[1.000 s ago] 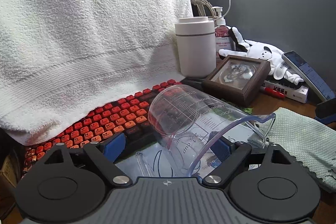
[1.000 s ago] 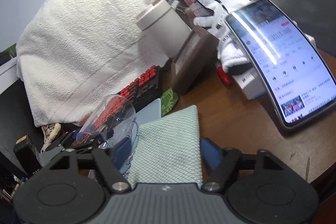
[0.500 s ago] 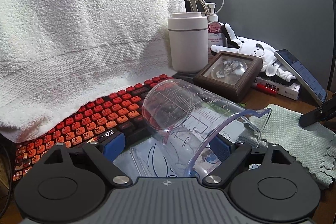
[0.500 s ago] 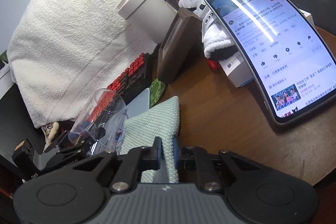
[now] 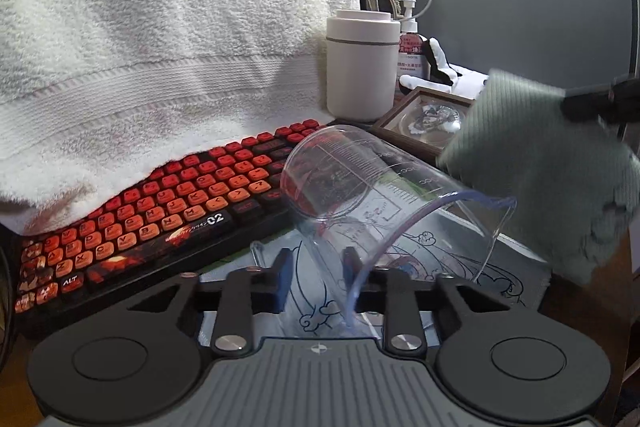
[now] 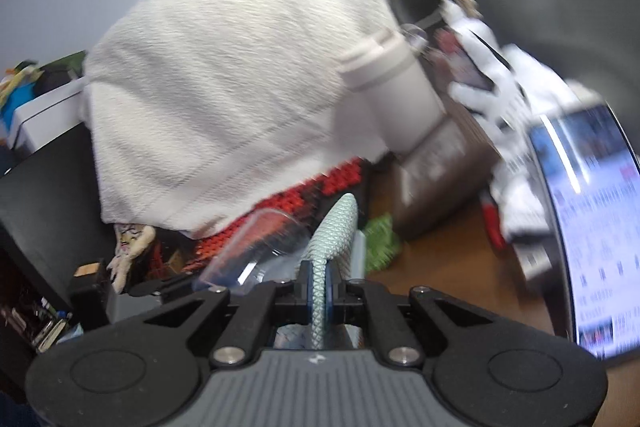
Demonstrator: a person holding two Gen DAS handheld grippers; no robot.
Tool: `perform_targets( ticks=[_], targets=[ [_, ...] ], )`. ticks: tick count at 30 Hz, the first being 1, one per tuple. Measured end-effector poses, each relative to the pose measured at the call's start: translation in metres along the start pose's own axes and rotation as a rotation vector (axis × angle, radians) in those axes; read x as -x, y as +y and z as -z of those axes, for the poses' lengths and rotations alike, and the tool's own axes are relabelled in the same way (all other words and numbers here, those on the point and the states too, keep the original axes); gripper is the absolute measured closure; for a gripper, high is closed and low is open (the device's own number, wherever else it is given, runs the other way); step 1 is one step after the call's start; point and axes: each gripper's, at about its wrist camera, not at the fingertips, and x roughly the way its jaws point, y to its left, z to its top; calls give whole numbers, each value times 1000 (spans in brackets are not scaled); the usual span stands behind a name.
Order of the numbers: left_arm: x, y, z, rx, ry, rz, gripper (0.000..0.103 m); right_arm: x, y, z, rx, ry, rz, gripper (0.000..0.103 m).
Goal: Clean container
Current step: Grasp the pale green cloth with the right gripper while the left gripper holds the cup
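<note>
We see the clear measuring cup (image 5: pixel 384 195) tipped on its side, its open mouth facing us and its bottom pointing toward the red keyboard (image 5: pixel 160 203). The left claw (image 5: pixel 316 279) is nearly closed and pinches the wall of the cup near its rim, one blue finger pad (image 5: pixel 285 279) outside and the other inside. The cup hangs above a mat with blue drawings (image 5: pixel 440 267) on the worktop (image 6: pixel 448 267). Its spout edge is just beside the green cloth (image 5: pixel 552 179), which hangs in the air to the right of the cup; we cannot tell if the two touch. The right claw (image 6: pixel 319 287) is pressed together and pinches that green cloth, which sticks up between its fingers. There is a little open room in front of the cup mouth and over the mat. The keyboard is close on the left and under the cup's bottom. A big white towel (image 5: pixel 160 27) drapes over the back of the keyboard. Behind the cup stand a white canister (image 5: pixel 362 67), a pump bottle (image 5: pixel 410 43) and a brown picture frame (image 5: pixel 424 115). A black and white soft toy (image 5: pixel 436 67) lies past the frame. In the right wrist view a lit phone (image 6: pixel 592 227) leans at the far right, and much of that view is blurry.
</note>
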Motion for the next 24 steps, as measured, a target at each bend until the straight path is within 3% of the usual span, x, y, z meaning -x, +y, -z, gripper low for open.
perform_targets(
  ticks=[8,15,24],
  targets=[
    [10,3,3,-5,-23,17,89,-7,50,-58,139,-58,-187,98],
    [23,20,11,42,-19,36,92,-54,44,-53,97,33,-239,98],
    [18,18,9,25,5,38,91,-116,35,-44,39,154,-300,98]
  ],
)
